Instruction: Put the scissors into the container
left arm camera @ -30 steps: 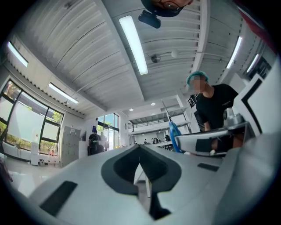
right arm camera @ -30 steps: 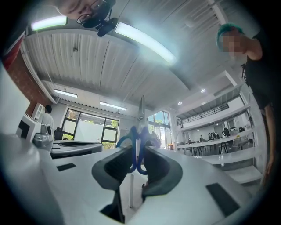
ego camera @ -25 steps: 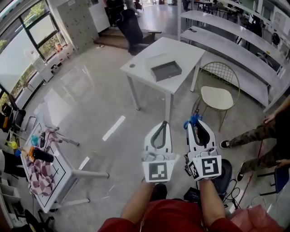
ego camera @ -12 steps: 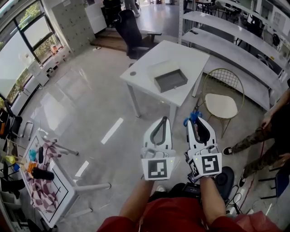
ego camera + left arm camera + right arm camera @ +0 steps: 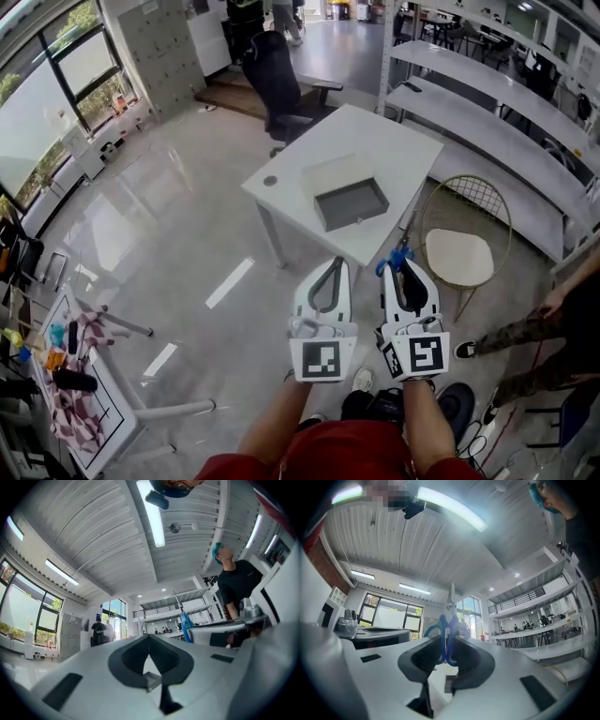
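Note:
A grey open container [image 5: 352,203] sits on the white table [image 5: 394,141] ahead in the head view. The scissors [image 5: 395,259], with blue handles, stick out past the tips of my right gripper [image 5: 403,269], which is shut on them. In the right gripper view the scissors' blue handles [image 5: 446,641] are pinched between the pads of the right gripper [image 5: 447,645], and the metal blades point up. My left gripper [image 5: 331,266] is held beside it, short of the table. The left gripper [image 5: 150,638] is shut, with nothing between its tips.
A gold wire chair with a white seat [image 5: 463,255] stands right of the table. Long grey shelves [image 5: 506,103] run along the right. A person's legs [image 5: 525,328] are at the right edge. A black office chair [image 5: 278,73] stands beyond the table. A small cluttered table [image 5: 75,384] is at the lower left.
The table and container have come nearer and lower in the head view as I walked toward them. Both grippers keep the same pose, and the scissors stay in the right one.

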### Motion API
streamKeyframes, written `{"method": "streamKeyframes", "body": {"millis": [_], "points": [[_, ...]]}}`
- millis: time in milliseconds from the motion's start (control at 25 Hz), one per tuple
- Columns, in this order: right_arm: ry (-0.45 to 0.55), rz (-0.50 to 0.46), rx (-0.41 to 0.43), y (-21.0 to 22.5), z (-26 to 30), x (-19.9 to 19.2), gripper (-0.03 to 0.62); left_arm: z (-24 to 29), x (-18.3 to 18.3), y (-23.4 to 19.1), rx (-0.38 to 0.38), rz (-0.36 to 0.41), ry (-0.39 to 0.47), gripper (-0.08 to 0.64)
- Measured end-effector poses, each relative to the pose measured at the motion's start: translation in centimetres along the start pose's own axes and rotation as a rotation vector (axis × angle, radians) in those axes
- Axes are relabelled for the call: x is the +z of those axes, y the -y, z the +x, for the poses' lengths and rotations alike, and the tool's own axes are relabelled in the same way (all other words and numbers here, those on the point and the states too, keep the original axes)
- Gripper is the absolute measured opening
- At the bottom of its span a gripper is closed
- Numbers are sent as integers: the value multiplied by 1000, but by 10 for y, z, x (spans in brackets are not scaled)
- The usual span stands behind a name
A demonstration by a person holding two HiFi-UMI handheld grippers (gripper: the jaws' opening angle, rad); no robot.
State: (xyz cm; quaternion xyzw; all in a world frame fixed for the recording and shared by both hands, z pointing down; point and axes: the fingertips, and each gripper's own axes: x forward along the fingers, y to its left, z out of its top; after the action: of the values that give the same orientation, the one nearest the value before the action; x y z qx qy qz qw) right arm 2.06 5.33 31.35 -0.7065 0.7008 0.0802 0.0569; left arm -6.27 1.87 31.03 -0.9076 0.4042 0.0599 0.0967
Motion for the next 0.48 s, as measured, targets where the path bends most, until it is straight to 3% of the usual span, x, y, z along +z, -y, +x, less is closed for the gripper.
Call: {"method": "streamKeyframes", "body": {"millis": [480], "points": [[10, 0, -9, 146, 89, -8, 86, 161, -11, 41, 13, -4, 3, 9]]}}
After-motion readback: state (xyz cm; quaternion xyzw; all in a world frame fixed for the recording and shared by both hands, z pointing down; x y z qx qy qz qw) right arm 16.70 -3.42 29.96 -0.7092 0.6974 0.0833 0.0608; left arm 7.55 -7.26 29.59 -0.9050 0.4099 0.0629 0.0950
